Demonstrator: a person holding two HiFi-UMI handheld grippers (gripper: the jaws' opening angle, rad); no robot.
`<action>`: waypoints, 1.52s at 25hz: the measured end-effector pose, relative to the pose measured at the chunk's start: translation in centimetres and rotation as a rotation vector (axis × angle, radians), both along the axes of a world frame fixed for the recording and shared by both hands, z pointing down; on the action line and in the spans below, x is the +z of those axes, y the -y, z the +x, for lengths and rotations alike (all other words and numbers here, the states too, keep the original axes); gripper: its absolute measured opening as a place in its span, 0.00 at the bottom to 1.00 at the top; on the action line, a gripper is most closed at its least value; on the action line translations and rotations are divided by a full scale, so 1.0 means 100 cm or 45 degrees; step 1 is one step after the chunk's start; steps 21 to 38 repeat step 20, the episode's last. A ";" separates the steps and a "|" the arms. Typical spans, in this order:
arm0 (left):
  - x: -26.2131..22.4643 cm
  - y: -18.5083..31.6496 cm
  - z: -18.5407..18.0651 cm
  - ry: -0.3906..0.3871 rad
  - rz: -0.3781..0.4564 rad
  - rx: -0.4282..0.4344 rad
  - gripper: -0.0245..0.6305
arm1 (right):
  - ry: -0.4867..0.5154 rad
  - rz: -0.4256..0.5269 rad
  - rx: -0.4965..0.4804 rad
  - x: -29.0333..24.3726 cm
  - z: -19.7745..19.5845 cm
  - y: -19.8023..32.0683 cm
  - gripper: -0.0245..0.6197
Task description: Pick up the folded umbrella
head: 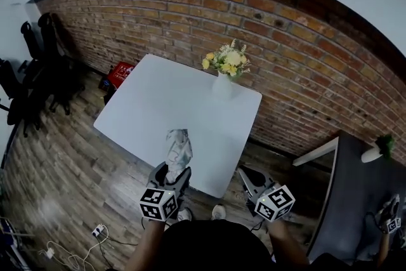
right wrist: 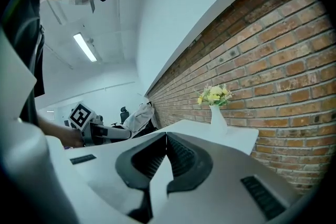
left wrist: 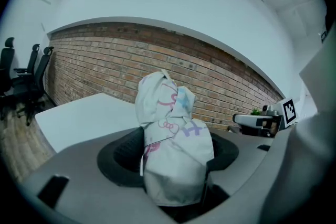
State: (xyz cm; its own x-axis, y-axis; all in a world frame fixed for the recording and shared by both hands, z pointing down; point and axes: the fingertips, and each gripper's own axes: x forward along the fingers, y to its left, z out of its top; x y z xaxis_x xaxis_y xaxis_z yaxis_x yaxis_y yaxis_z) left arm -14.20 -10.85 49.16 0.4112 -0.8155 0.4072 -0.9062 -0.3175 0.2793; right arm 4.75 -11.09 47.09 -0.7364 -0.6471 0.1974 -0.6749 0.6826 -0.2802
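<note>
The folded umbrella (head: 179, 148), white cloth with pink and blue prints, stands up out of my left gripper (head: 170, 176), which is shut on its lower part. It hangs over the near edge of the white table (head: 158, 105). In the left gripper view the umbrella (left wrist: 173, 139) fills the space between the black pads (left wrist: 123, 157). My right gripper (head: 248, 176) hovers by the table's near right corner with its jaws shut and nothing in them. The right gripper view shows the umbrella (right wrist: 137, 117) at the left, above the left gripper (right wrist: 105, 132).
A white vase of yellow flowers (head: 225, 70) stands at the table's far edge by the brick wall (head: 298, 54). Black office chairs (head: 38, 66) and a red box (head: 120, 73) are at the left. A dark desk (head: 361, 200) is at the right, cables (head: 70, 251) lie on the floor.
</note>
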 end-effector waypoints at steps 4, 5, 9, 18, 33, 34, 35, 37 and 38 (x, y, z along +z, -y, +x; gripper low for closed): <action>-0.007 -0.009 -0.017 -0.016 0.013 -0.002 0.49 | 0.006 0.007 0.030 -0.006 -0.011 -0.003 0.07; -0.007 -0.010 -0.020 -0.018 0.013 0.001 0.49 | 0.007 0.008 0.038 -0.006 -0.013 -0.003 0.07; -0.004 -0.015 -0.030 -0.021 -0.002 0.015 0.49 | -0.001 -0.004 0.058 -0.004 -0.020 -0.009 0.07; -0.006 -0.009 -0.044 -0.029 0.020 0.038 0.49 | -0.033 0.001 0.078 -0.002 -0.034 -0.010 0.07; -0.005 -0.008 -0.046 -0.028 0.024 0.038 0.49 | -0.039 0.005 0.080 -0.001 -0.036 -0.010 0.07; -0.005 -0.008 -0.046 -0.028 0.024 0.038 0.49 | -0.039 0.005 0.080 -0.001 -0.036 -0.010 0.07; -0.005 -0.008 -0.046 -0.028 0.024 0.038 0.49 | -0.039 0.005 0.080 -0.001 -0.036 -0.010 0.07; -0.005 -0.008 -0.046 -0.028 0.024 0.038 0.49 | -0.039 0.005 0.080 -0.001 -0.036 -0.010 0.07; -0.005 -0.008 -0.046 -0.028 0.024 0.038 0.49 | -0.039 0.005 0.080 -0.001 -0.036 -0.010 0.07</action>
